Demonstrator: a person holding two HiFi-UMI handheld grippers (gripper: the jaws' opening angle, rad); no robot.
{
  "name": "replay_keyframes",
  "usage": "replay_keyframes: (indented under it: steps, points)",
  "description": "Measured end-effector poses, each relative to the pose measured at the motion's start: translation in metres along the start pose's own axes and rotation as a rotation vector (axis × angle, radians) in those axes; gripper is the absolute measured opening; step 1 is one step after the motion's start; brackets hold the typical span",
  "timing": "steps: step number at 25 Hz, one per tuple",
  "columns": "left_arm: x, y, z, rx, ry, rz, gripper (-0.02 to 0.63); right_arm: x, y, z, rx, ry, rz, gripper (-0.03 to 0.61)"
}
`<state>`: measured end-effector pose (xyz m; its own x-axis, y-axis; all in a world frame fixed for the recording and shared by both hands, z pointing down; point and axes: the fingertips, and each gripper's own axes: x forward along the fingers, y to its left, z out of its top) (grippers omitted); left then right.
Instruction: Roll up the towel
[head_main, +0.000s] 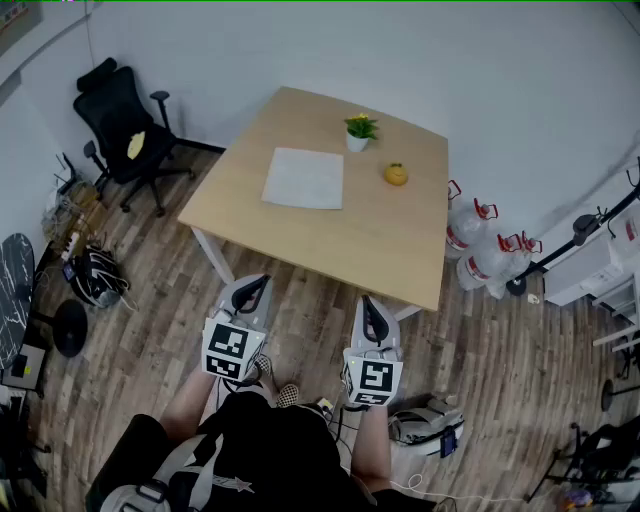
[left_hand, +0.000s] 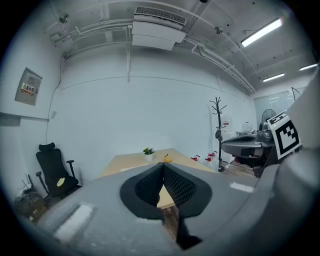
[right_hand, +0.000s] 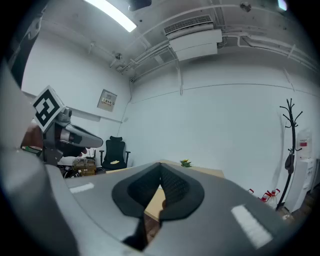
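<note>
Both left tongs (head_main: 262, 281) and right tongs (head_main: 368, 302) closed, empty, well short of the towel (head_main: 304, 178).

The left gripper (head_main: 251, 291) and right gripper (head_main: 374, 320) are cased in light grey shells and lined with textured black pads (left_hand: 176, 186). Each is topped by a cube (head_main: 228, 350) of black-and-white square markers. Black clothing (head_main: 270, 450) and checkered shoes (head_main: 288, 395) are worn.

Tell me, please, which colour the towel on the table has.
The towel is plain white, seen best in the head view.
</note>
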<state>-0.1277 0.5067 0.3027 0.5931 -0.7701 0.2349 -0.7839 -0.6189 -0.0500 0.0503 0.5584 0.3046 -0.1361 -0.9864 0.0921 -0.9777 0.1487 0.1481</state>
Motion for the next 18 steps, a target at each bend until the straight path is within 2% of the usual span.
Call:
replay_keyframes:
  steps: [10,18]
  points:
    - [0.036,0.032,0.002,-0.01,0.001,0.019,0.009,0.045,-0.009,-0.004,-0.026,0.015,-0.001,0.005]
    - [0.106,0.079,0.001,-0.001,0.024,0.009,0.009,0.128,-0.024,-0.007,-0.035,0.023,-0.009,0.005]
